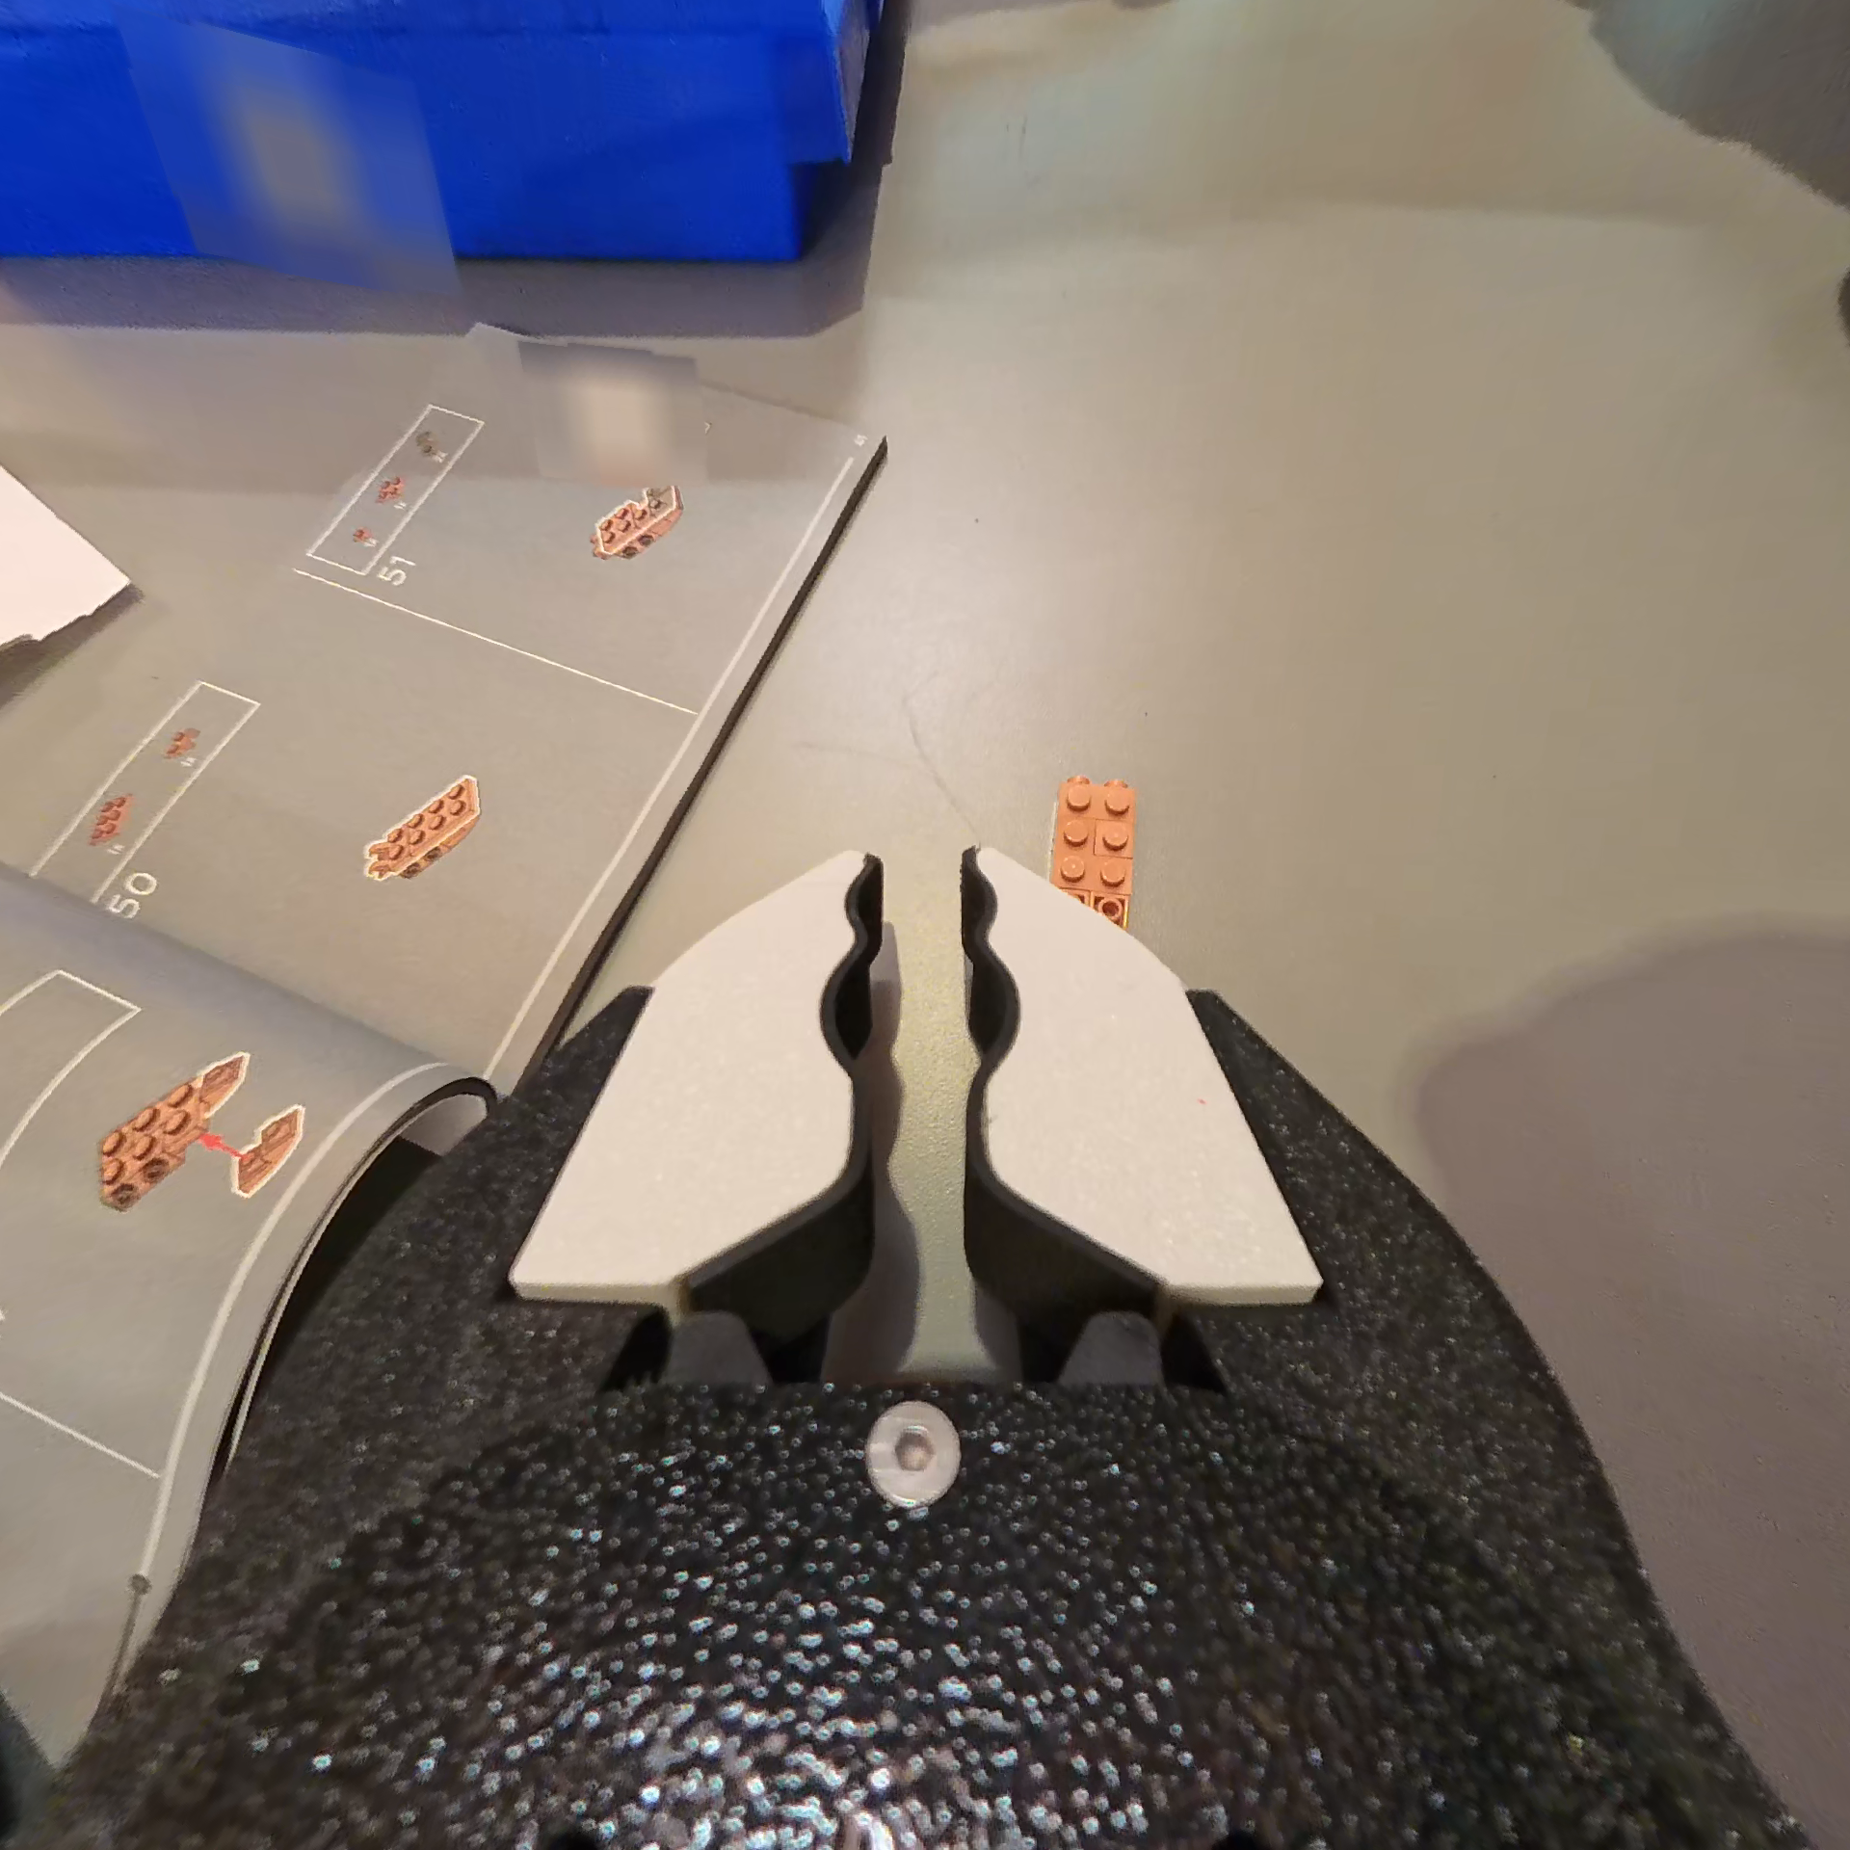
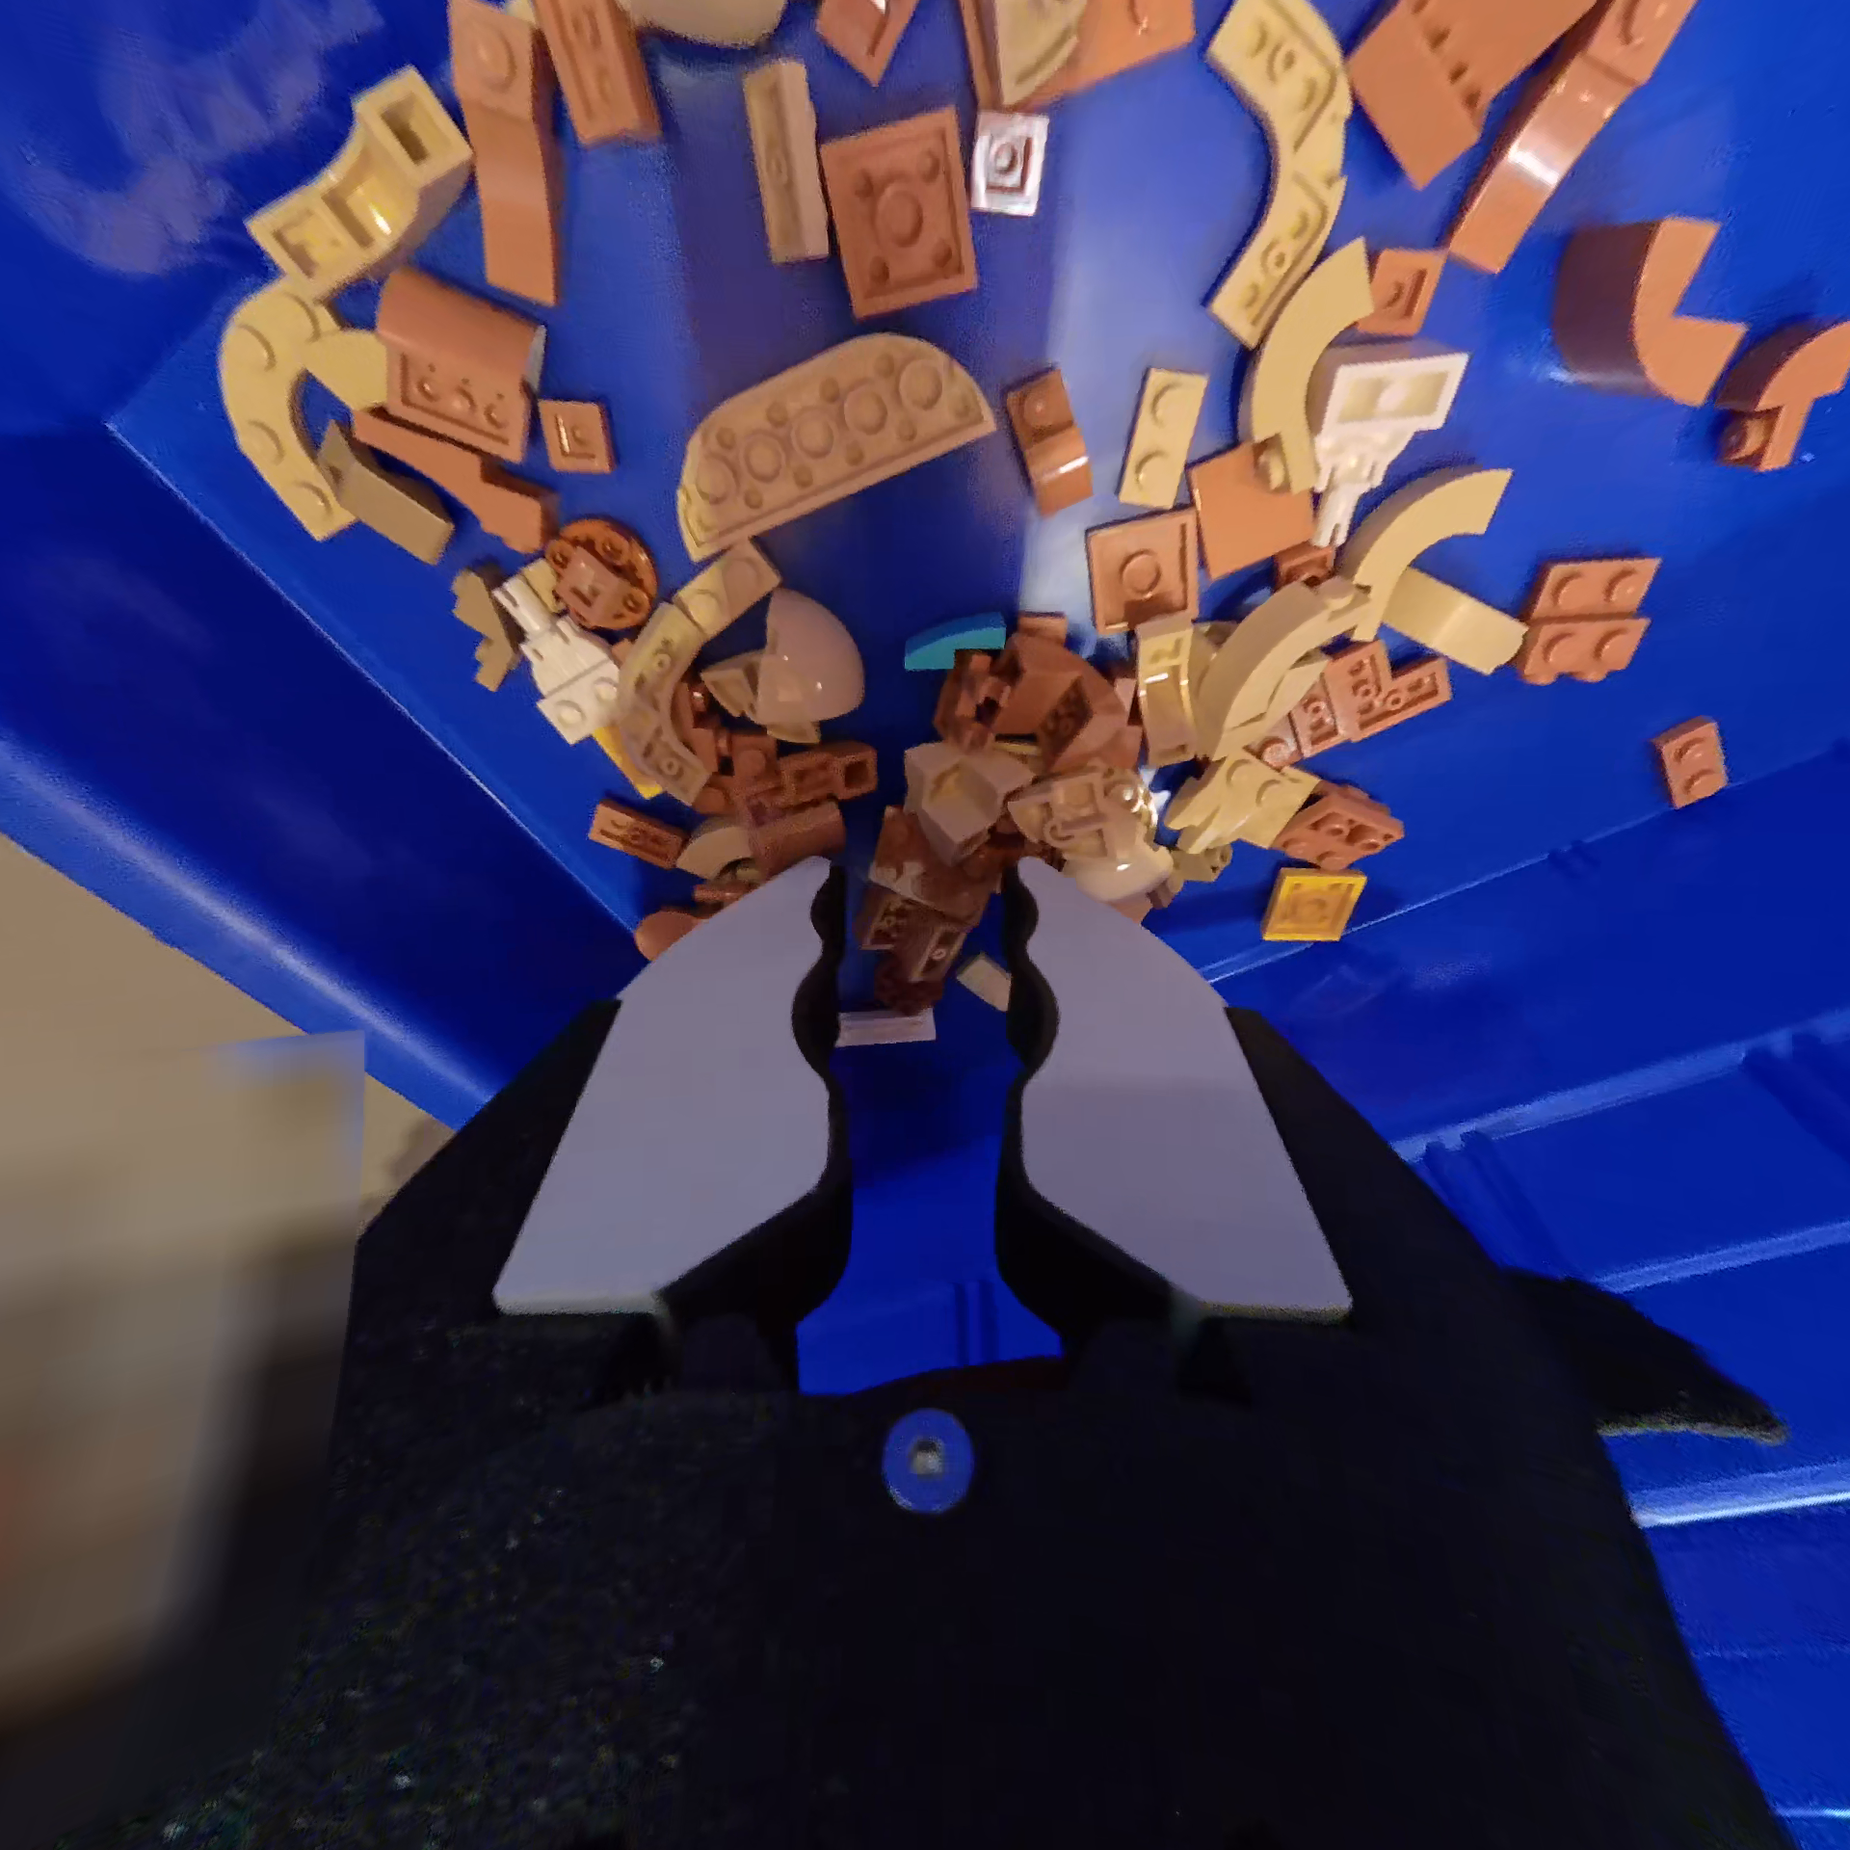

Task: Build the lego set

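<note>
Bricks [image 2: 931, 801] in brown and tan lay heaped right at the right claw [image 2: 921, 891], whose jaws stood moderately apart over the pile. A dark brown studded piece [image 2: 916, 946] sat between the fingers [image 2: 731, 1001]; a gap showed on each side, pads not pressing it, so nothing gripped. A small white tile [image 2: 886, 1029] lay just under it. Further out: a tan half-round plate [image 2: 831, 440], a teal curved piece [image 2: 951, 641], a yellow square tile [image 2: 1313, 906], many loose brown and tan parts, all on the floor of a blue bin [image 2: 300, 701].

Left claw [image 1: 921, 871] was narrow, bare grey bench [image 1: 1402, 501] showing through the slot, nothing in it. Nearest thing: an orange studded plate [image 1: 1096, 841] flat on the bench, just beside the right fingertip [image 1: 1021, 901], partly hidden behind it; contact cannot be told. Left of the claw an open instruction booklet [image 1: 450, 701] lay on the bench, and the blue bin [image 1: 601, 130] stood at the far left edge.
</note>
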{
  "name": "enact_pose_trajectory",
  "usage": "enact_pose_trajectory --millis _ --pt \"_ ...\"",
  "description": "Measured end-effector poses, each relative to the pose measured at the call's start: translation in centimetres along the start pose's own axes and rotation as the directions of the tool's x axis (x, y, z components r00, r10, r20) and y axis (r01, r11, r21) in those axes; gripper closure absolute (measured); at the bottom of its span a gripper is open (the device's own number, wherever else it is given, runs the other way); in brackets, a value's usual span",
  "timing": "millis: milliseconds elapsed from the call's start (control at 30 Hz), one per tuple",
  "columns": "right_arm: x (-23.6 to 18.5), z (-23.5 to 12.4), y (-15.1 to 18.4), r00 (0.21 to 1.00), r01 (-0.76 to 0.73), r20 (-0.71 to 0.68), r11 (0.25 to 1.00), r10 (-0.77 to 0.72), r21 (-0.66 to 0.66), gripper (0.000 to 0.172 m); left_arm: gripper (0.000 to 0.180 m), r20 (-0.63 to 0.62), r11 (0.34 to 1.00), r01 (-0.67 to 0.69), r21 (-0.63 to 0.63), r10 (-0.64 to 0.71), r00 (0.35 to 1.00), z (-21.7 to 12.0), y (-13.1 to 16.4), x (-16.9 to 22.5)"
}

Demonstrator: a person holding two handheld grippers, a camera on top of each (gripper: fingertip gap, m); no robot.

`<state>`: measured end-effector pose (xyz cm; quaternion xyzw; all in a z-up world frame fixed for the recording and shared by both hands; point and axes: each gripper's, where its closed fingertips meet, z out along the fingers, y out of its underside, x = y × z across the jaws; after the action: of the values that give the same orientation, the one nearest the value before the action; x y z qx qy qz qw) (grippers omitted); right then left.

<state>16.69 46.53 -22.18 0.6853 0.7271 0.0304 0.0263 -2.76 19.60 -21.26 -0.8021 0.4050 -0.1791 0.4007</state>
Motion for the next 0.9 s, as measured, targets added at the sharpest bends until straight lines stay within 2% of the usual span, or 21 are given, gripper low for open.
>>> enact_pose_trajectory --millis 400,467,767,900 --pt "0.5 0.5 0.1 0.998 -0.052 -0.043 0.998 0.050 -0.039 0.151 0.166 0.009 1.000 -0.022 -0.018 0.022 1.000 0.2 0.2 0.1" --pt "0.6 0.2 -0.1 0.997 -0.058 -0.050 0.998 0.057 -0.019 0.157 0.166 0.010 1.000 -0.022 -0.018 0.022 1.000 0.2 0.2 0.1" --pt "0.4 -1.3 0.4 0.995 -0.057 -0.084 0.998 0.058 0.021 0.157 0.166 0.013 0.999 -0.030 -0.024 0.030 0.999 0.2 0.3 0.2" --pt "0.0 -3.5 0.2 0.993 -0.060 -0.089 0.991 0.071 0.122 0.157 0.166 0.014 0.999 -0.026 -0.022 0.027 1.000 0.2 0.2 0.2"
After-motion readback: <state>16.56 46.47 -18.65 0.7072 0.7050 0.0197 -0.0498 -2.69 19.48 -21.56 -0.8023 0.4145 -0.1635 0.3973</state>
